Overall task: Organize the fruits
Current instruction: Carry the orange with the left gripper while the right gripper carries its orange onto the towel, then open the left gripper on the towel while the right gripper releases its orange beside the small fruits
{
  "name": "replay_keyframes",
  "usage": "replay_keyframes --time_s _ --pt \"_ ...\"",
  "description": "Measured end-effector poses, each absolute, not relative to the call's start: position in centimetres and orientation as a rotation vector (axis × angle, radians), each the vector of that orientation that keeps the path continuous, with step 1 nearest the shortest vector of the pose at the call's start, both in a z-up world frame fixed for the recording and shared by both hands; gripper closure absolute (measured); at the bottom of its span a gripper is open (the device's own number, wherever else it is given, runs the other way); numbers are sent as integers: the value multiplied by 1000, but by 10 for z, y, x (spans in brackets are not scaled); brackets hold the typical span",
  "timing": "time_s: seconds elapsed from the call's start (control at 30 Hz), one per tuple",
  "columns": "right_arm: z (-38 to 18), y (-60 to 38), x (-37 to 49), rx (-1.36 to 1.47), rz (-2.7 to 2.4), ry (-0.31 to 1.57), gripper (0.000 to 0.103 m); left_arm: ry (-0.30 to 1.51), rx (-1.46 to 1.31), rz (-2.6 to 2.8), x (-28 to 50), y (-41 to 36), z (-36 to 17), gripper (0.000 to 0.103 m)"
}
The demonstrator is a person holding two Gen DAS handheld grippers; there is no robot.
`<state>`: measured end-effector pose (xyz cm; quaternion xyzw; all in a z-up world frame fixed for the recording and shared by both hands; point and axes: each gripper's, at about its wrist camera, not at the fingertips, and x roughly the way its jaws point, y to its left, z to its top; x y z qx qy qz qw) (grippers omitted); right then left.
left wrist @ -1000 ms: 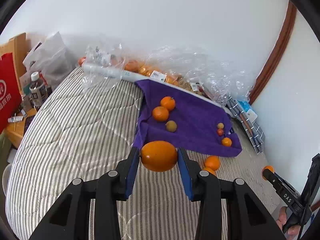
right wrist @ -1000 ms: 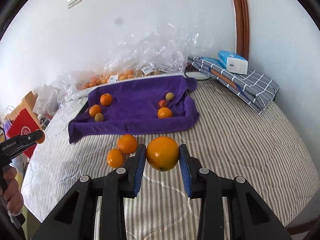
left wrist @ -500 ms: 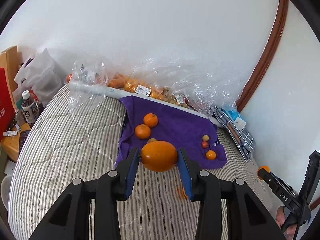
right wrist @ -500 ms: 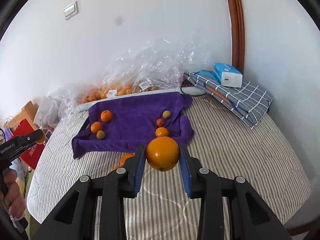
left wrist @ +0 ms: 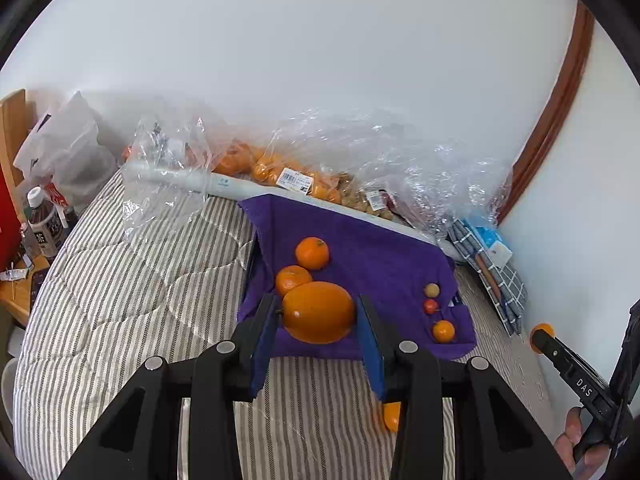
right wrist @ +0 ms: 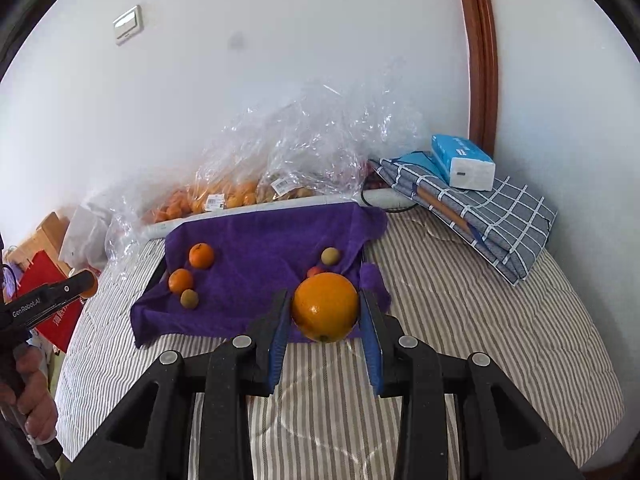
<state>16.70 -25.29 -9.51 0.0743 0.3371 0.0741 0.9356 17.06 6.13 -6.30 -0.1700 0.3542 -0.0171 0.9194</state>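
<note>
Left gripper (left wrist: 318,314) and right gripper (right wrist: 325,308) grip oranges above a striped bed (right wrist: 460,320).

Two grippers (left wrist: 318,314) (right wrist: 325,308), one towel (right wrist: 256,252) (purple)

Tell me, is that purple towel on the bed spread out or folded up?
Spread out: the purple towel lies open on the striped bed, small fruits scattered on it, though its right edge is bunched up.

— Where are the fruits?
— Two big oranges, one oval (left wrist: 318,312) and one round (right wrist: 325,306), are each held up off the bed. On the purple towel (right wrist: 256,248) lie two mandarins (right wrist: 201,255) and a small greenish fruit (right wrist: 189,298) at its left side, with other small fruits on its right.
</note>
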Motion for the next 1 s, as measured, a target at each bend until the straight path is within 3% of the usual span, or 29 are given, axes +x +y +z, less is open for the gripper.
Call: replay_keyframes --time_s 0.47,1.0 --pt "-153 -249 246 142 126 796 70 849 -368 -35 228 79 -124 66" --pt "-196 -233 300 108 136 860 70 922 -304 -61 262 59 -154 66"
